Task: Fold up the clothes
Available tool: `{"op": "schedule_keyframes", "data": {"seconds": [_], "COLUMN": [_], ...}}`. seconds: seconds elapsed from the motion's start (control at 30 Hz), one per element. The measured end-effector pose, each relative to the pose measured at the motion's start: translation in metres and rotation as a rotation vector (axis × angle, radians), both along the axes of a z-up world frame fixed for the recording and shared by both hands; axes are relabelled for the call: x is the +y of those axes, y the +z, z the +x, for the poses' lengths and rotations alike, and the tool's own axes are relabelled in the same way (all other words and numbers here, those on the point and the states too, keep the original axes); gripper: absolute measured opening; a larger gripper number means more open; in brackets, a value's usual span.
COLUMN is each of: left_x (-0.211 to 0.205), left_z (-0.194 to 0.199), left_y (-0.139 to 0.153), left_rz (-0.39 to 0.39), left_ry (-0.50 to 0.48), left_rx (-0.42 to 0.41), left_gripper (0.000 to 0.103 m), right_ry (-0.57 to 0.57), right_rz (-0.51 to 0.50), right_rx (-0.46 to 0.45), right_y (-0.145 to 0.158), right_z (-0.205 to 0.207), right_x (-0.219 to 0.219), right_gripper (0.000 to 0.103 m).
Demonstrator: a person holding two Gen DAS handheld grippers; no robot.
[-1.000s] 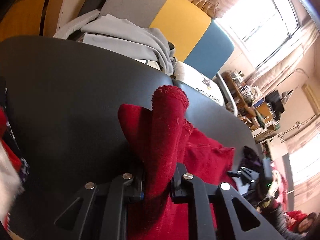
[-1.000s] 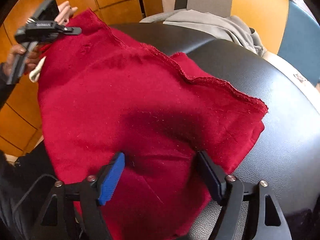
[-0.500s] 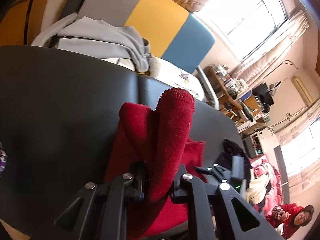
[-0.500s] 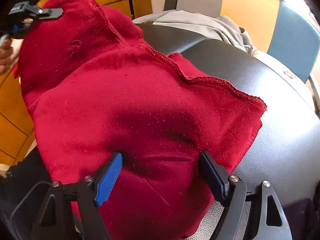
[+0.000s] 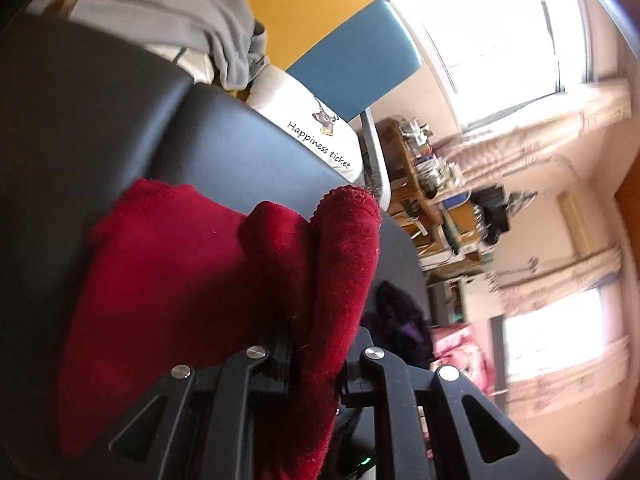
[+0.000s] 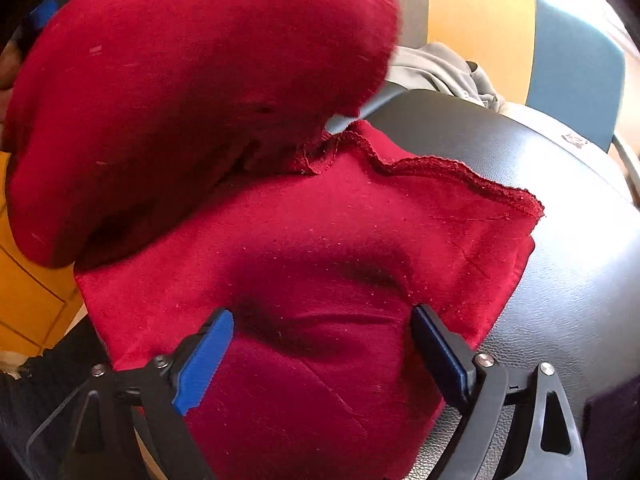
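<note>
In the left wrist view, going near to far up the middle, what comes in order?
Left gripper → red garment pinched in it → black padded surface → grey garment → yellow and blue chair back.

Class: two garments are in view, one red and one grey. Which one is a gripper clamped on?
The red garment. The left gripper is shut on a bunched fold of it. The grey garment lies apart at the far edge, with no gripper on it.
</note>
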State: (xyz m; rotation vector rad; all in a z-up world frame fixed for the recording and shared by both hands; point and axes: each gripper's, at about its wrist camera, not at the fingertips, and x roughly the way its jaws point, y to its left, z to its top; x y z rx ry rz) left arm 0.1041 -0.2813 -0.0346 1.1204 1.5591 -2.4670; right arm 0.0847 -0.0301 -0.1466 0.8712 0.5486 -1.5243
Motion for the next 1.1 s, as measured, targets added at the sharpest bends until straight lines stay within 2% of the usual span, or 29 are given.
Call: {"op": "schedule_keyframes", "data": {"seconds": [0.1, 0.17, 0.4, 0.53, 0.73, 0.93, 1.03, 1.07, 1.1], "left_x": [0.009, 0.011, 0.011, 0.013, 0.021, 0.028, 0.032, 0.037, 0.047], "left_z": [-0.012, -0.022, -0.051, -0.050, -0.051, -0.057, -0.063, -0.068, -0.075], "left_y": [-0.005, -0.017, -0.072, -0.063, -0.041, -0.005, 0.003, 0.006, 0.012], "left_rz": [-0.004, 0.022, 0.171, 0.235, 0.327, 0.295, 0.274, 0.201, 0.068], "left_ry": [0.014, 0.012, 0.052, 0.051, 0.027, -0.080, -0.110, -0.146, -0.199], "left_rx": [-0.014, -0.037, -0.247, -0.264, -0.284, -0.235, -0.242, -0.255, -0.265], "left_gripper": [0.014, 0.014, 0.016, 0.017, 0.026, 0.027, 0.028, 0.028, 0.028], "right_ry": [0.002, 0.004, 0.033, 0.054, -0.016, -0.079, -0.112, -0.124, -0.139], "right_rz": [-0.041, -0.087, -0.132, -0.151, -0.193, -0.202, -0.182, -0.179, -0.181], "right_rx": [-0.022, -0.031, -0.003, -0.002, -0.034, -0.048, -0.056, -0.058, -0.068], "right_y": [-0.003, -0.005, 0.000, 0.009, 0.016, 0.013, 0.009, 0.009, 0.008], "right_z": [0.001, 0.001, 0.006, 0.005, -0.003, 0.003, 0.010, 0.021, 0.025], "right_x": [0.003, 0.008, 0.018, 0.033, 0.068, 0.096, 0.108, 0.115, 0.120], "right_gripper": [0.103, 0.103, 0.103, 0.101, 0.101, 0.101, 0.101, 0.101, 0.101]}}
